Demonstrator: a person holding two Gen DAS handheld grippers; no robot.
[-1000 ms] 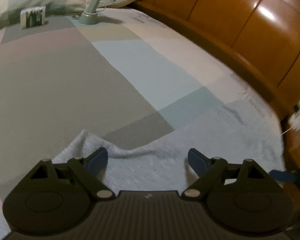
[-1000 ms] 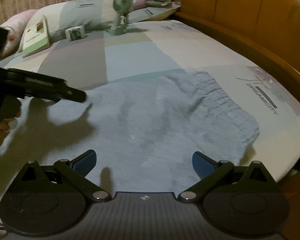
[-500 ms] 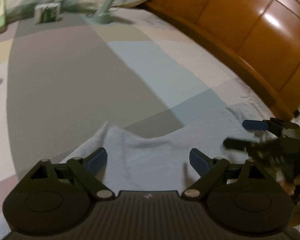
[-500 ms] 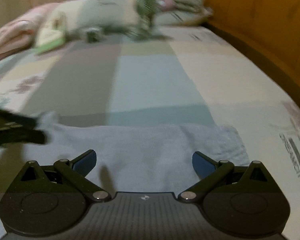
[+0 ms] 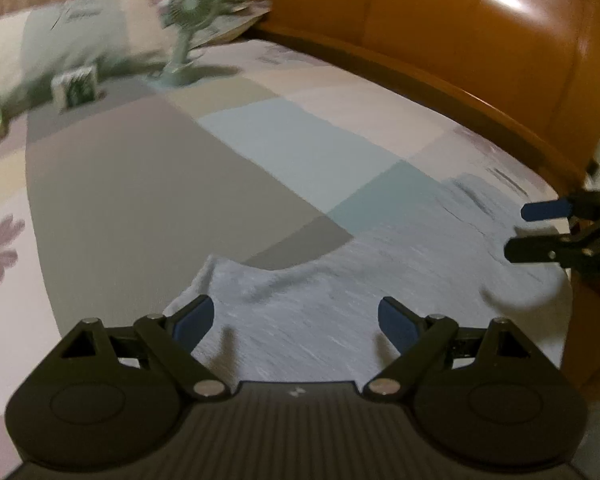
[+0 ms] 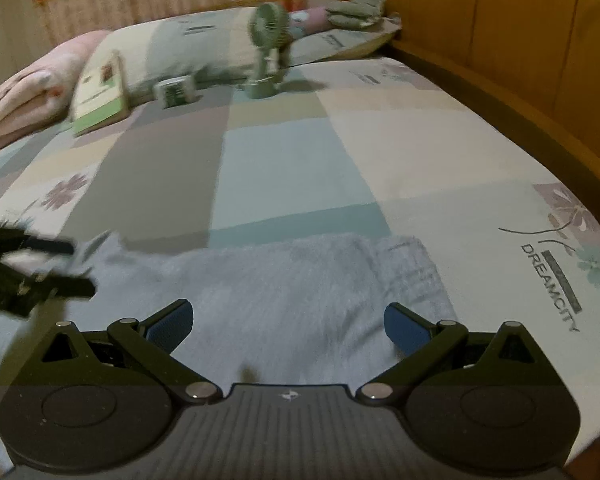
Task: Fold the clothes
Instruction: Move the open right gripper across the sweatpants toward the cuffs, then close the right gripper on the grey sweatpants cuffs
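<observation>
A pale grey-blue garment lay spread flat across the near end of the bed, on a patchwork bedsheet of grey, teal, cream and lilac blocks. Its far edge ran roughly straight across the sheet, with a ribbed band at the right end and a small raised corner at the left end.

The left gripper hung over the near left part of the garment, its 2 blue-padded jaws spread wide with only flat cloth showing between them; nothing was gripped. The right gripper hung over the near right part, jaws likewise spread wide and empty, the cloth lying untouched below. In the left wrist view the right gripper appeared at the far right edge, above the garment's right end, with its fingers apart. In the right wrist view the left gripper showed as a dark blur at the left edge, by the garment's raised corner; whether it touched the cloth could not be told.

At the far end of the bed stood a small green fan on its base, with a small box just to its left and a green-edged book leaning further left against the pillows. A polished wooden bed frame curved along the right side.
</observation>
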